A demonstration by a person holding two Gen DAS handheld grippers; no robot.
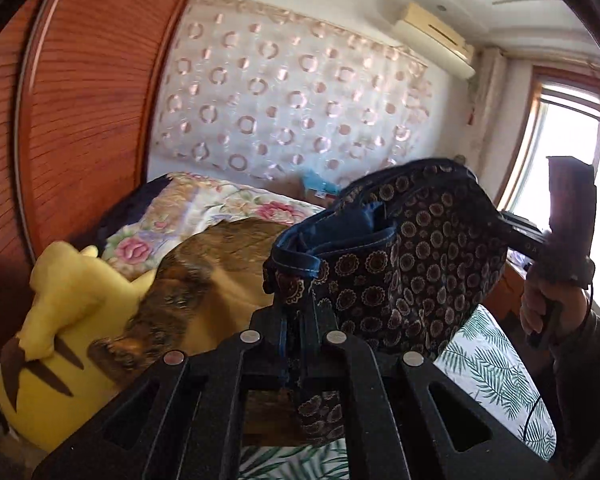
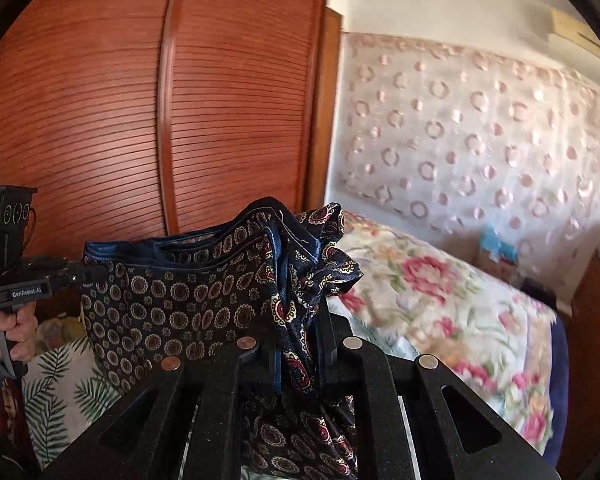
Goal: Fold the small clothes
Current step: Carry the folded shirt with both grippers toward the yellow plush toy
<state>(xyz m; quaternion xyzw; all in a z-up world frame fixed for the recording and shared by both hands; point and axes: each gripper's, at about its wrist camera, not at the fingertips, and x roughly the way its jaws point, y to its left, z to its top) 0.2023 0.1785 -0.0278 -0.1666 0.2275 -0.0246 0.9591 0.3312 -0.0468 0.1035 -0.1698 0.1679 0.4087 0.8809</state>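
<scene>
A small dark garment (image 1: 400,264) with a round medallion print and blue trim hangs in the air, stretched between both grippers above the bed. My left gripper (image 1: 298,320) is shut on one top corner of it. My right gripper (image 2: 296,340) is shut on the other corner, where the cloth (image 2: 172,300) bunches up. In the left wrist view the right gripper (image 1: 504,220) shows at the far side of the garment. In the right wrist view the left gripper (image 2: 88,272) shows at the garment's left end.
A bed with a palm-leaf sheet (image 1: 496,364) lies below. A floral quilt (image 2: 452,304), a brown blanket (image 1: 220,276) and a yellow plush toy (image 1: 68,316) lie on it. A red-brown wardrobe (image 2: 140,100) stands beside the bed. A window (image 1: 580,176) is at the right.
</scene>
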